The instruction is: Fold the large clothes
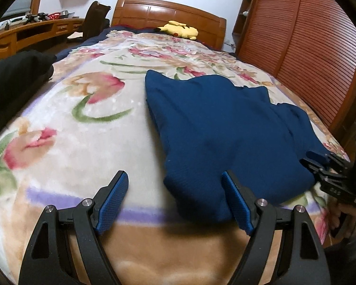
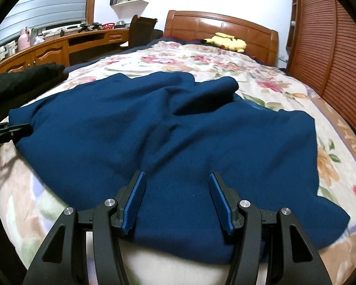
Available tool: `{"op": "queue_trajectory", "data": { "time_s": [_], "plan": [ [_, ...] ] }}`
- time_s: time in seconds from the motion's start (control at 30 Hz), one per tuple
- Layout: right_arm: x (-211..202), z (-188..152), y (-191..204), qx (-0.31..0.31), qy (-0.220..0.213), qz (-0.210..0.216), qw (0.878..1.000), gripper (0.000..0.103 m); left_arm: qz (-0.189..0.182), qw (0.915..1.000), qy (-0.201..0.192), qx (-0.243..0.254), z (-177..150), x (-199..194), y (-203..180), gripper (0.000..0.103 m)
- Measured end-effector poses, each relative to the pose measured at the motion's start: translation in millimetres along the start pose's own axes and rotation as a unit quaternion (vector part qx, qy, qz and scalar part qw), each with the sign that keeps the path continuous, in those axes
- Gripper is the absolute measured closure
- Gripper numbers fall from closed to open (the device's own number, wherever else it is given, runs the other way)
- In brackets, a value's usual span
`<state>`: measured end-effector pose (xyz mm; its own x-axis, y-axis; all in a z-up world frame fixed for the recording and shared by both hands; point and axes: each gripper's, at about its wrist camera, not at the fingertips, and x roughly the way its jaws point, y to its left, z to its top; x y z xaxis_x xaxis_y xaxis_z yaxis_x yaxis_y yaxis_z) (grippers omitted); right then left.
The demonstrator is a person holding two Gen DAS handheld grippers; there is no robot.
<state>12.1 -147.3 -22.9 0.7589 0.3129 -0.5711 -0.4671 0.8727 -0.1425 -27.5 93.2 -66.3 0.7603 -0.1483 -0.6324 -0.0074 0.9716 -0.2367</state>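
A large dark blue knitted garment [image 1: 225, 123] lies partly folded on the floral blanket [image 1: 83, 123] of the bed; it also shows in the right wrist view [image 2: 166, 137]. My left gripper [image 1: 175, 178] is open, hovering at the garment's near left corner, its right finger over the cloth. My right gripper [image 2: 176, 178] is open, its jaws straddling the garment's near edge. The right gripper also shows in the left wrist view [image 1: 320, 166], at the garment's right edge. The left gripper shows in the right wrist view [image 2: 9, 130], at the garment's left edge.
A black garment [image 1: 16, 76] lies at the bed's left side. A yellow plush toy [image 1: 178, 29] sits by the wooden headboard [image 1: 168, 11]. A slatted wooden wardrobe [image 1: 308, 47] stands right of the bed, a wooden desk [image 2: 59, 45] and chair [image 2: 142, 28] left.
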Motion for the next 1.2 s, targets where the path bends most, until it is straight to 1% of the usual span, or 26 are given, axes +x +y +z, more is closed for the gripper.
{"op": "queue_trajectory", "data": {
  "time_s": [0.07, 0.1, 0.13, 0.17, 0.23, 0.3, 0.33, 0.4, 0.43, 0.5, 0.57, 0.7, 0.73, 0.8, 0.83, 0.9, 0.97, 1.07, 1.2],
  "plan": [
    [-5.0, -0.5, 0.0, -0.003, 0.004, 0.004, 1.000, 0.045, 0.008, 1.0000, 0.000, -0.003, -1.1, 0.1, -3.0, 0.022],
    [-6.4, -0.9, -1.1, -0.001, 0.005, 0.009, 1.000, 0.045, 0.007, 0.9999, 0.001, -0.009, -1.6, -0.1, -2.8, 0.024],
    [-8.1, -1.3, -3.1, 0.002, 0.006, 0.016, 1.000, 0.045, 0.000, 0.9999, 0.004, -0.015, -1.7, -0.3, -1.8, 0.031],
    [-9.3, -1.7, -4.5, 0.006, 0.007, 0.021, 1.000, 0.045, -0.008, 0.9997, 0.007, -0.022, -1.8, -0.1, -1.7, 0.035],
    [-11.0, -0.7, -6.5, 0.011, 0.010, 0.029, 0.999, 0.045, -0.035, 0.9988, 0.018, -0.028, -0.5, 0.9, -5.0, 0.060],
    [-13.1, -0.3, -6.9, 0.013, 0.011, 0.032, 0.999, 0.045, -0.054, 0.9975, 0.027, -0.036, 3.4, 0.1, -8.9, 0.075],
    [-13.9, -0.5, -7.3, 0.016, 0.011, 0.035, 0.999, 0.045, -0.052, 0.9977, 0.027, -0.035, 5.5, -2.3, -11.1, 0.081],
    [-16.0, -0.6, -8.8, 0.023, 0.009, 0.042, 0.999, 0.045, -0.044, 0.9984, 0.024, -0.025, 11.9, -8.1, -18.4, 0.085],
    [-18.2, -0.3, -9.1, 0.026, 0.004, 0.045, 0.999, 0.048, -0.033, 0.9992, 0.017, -0.016, 17.6, -14.4, -25.3, 0.087],
    [-22.6, -0.1, -9.2, 0.026, -0.004, 0.053, 0.998, 0.049, -0.025, 0.9997, 0.003, -0.004, 25.3, -24.8, -33.5, 0.087],
    [-27.2, 0.1, -9.7, 0.026, -0.008, 0.062, 0.998, 0.050, -0.019, 0.9996, -0.017, 0.009, 37.5, -38.4, -47.5, 0.088],
    [-32.9, -4.0, -12.1, 0.031, -0.013, 0.084, 0.996, 0.050, -0.009, 0.9985, -0.038, 0.040, 55.3, -52.8, -73.5, 0.088],
    [-34.6, -4.8, -12.1, 0.029, -0.017, 0.080, 0.996, 0.052, -0.007, 0.9980, -0.042, 0.048, 58.7, -55.5, -80.7, 0.088],
    [-43.6, -4.7, -14.6, 0.029, -0.040, 0.072, 0.996, 0.053, -0.006, 0.9968, -0.050, 0.063, 65.9, -60.5, -94.5, 0.088],
    [-48.3, -3.3, -17.1, 0.034, -0.049, 0.075, 0.995, 0.053, -0.007, 0.9962, -0.053, 0.068, 68.9, -62.2, -100.9, 0.089],
    [-52.5, -1.7, -22.0, 0.044, -0.052, 0.083, 0.994, 0.053, -0.007, 0.9950, -0.059, 0.080, 76.0, -63.8, -112.7, 0.089],
    [-52.2, -3.2, -26.9, 0.050, -0.046, 0.075, 0.995, 0.053, -0.008, 0.9939, -0.062, 0.091, 81.7, -64.4, -124.2, 0.089],
    [-44.0, -7.0, -40.1, 0.062, -0.018, 0.050, 0.997, 0.053, -0.009, 0.9906, -0.067, 0.119, 89.9, -65.0, -151.1, 0.090],
    [-45.0, -9.8, -72.3, 0.091, 0.003, 0.006, 0.996, 0.053, -0.013, 0.9822, -0.073, 0.172, 93.3, -64.0, -195.5, 0.091]
  ]
}}
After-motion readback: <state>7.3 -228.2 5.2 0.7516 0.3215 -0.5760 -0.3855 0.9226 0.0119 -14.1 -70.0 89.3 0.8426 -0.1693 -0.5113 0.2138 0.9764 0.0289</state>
